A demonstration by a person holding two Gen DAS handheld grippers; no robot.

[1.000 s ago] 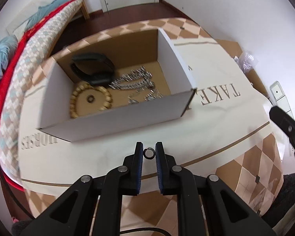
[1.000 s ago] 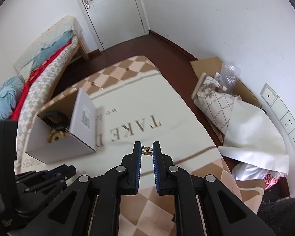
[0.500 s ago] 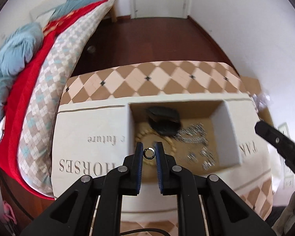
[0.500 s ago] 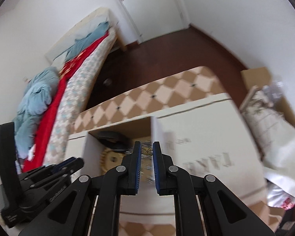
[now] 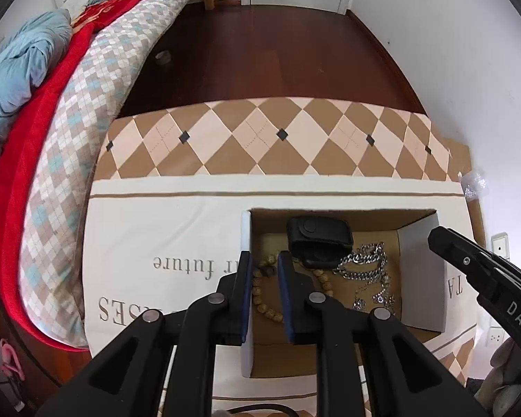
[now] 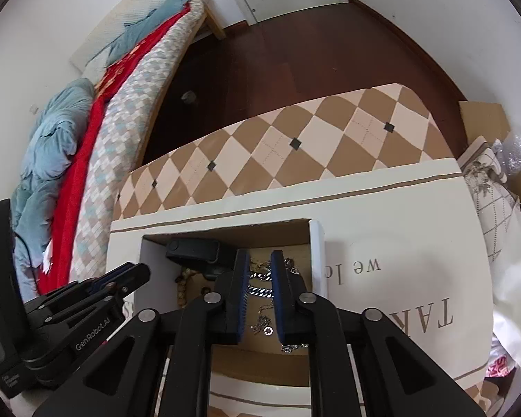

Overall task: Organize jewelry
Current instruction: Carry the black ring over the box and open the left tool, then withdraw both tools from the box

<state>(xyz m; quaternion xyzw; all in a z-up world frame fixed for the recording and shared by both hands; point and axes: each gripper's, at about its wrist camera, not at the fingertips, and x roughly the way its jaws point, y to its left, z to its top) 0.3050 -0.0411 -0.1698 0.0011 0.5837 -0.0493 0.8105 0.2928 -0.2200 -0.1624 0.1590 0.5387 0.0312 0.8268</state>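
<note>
A white cardboard box [image 5: 422, 278] with a brown floor sits on the table. It holds a black strap [image 5: 317, 239], a wooden bead bracelet [image 5: 260, 295] and silver chains [image 5: 368, 267]. My left gripper [image 5: 264, 260] hovers over the box's left side, slightly open, with nothing between its pads. My right gripper [image 6: 259, 260] hovers over the chains [image 6: 258, 290] in the box [image 6: 317, 253], slightly open and empty. A small ring [image 6: 268, 330] lies on the box floor below it.
The table wears a cream cloth [image 5: 163, 229] with printed words and a diamond-pattern border. A bed with red and blue bedding [image 5: 34, 111] stands at the left. Bags and folded cardboard [image 6: 496, 187] lie right of the table.
Both grippers moved from the table in front to above the box. The small ring in the left gripper and the gold piece in the right gripper are gone from between the pads.
</note>
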